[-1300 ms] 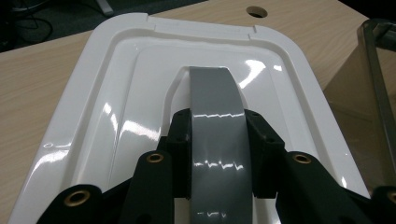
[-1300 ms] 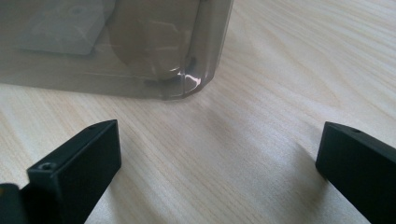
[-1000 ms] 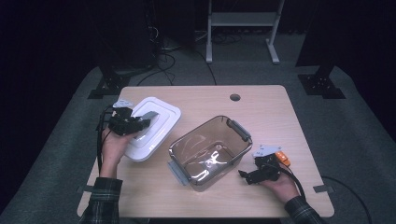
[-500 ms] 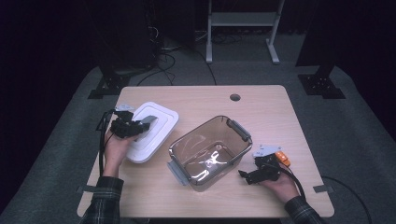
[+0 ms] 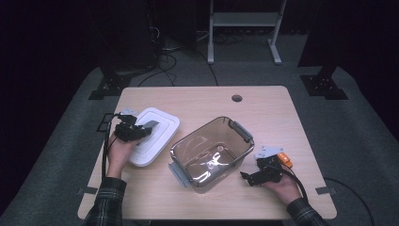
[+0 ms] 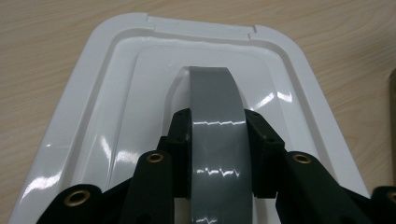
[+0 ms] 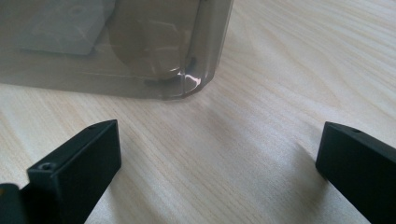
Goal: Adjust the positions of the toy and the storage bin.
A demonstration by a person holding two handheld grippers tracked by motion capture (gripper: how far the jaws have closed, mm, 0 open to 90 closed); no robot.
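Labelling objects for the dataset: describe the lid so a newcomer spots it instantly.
On the wooden table, look left of the clear smoky bin. The lid is the flat white rounded rectangle with a grey handle, which the left gripper clamps.

A: What's on the tabletop (image 5: 291, 122)?
B: One white lid (image 5: 157, 136) at nine o'clock, one clear container (image 5: 211, 153) at centre.
A: And hand-held grippers?
B: Two.

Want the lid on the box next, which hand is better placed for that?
Left. The left gripper already grips the lid's grey handle; the right gripper sits open and empty beside the box.
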